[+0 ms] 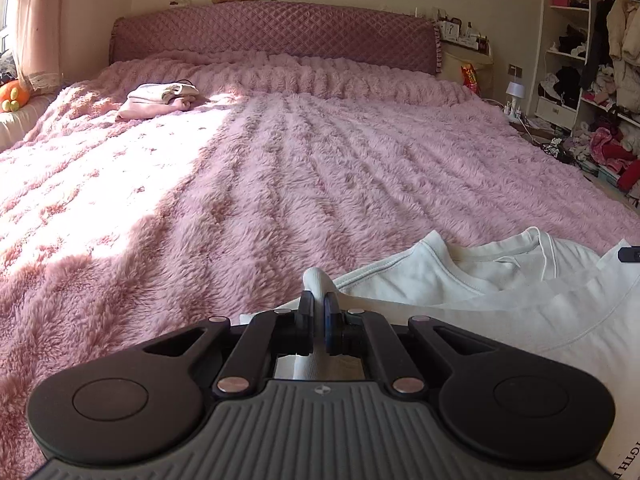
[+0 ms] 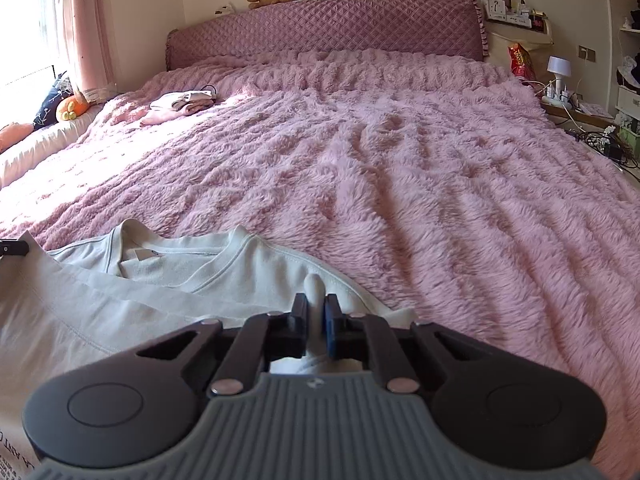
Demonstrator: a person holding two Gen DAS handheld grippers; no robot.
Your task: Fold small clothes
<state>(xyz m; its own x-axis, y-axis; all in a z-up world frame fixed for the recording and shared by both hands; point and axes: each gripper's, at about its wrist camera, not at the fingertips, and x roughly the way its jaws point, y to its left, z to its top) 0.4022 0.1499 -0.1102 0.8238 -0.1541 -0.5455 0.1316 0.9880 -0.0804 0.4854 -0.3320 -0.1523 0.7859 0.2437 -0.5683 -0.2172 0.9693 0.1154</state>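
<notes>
A white T-shirt (image 1: 500, 292) lies on the near part of a fluffy pink bedspread (image 1: 280, 168), neck opening towards the headboard. My left gripper (image 1: 319, 300) is shut on a pinched fold of the shirt's left edge, which sticks up between the pads. The same white T-shirt (image 2: 168, 280) fills the lower left of the right wrist view. There my right gripper (image 2: 316, 302) is shut on a pinched fold at the shirt's right edge. Printed lettering shows on the shirt's near part.
A stack of folded pale clothes (image 1: 160, 98) sits far left near the quilted headboard (image 1: 276, 32). Open shelves crammed with clothes (image 1: 592, 72) stand to the right. A small lamp and cables (image 2: 560, 76) are beside the bed. Curtain and cushions (image 2: 60, 108) are at left.
</notes>
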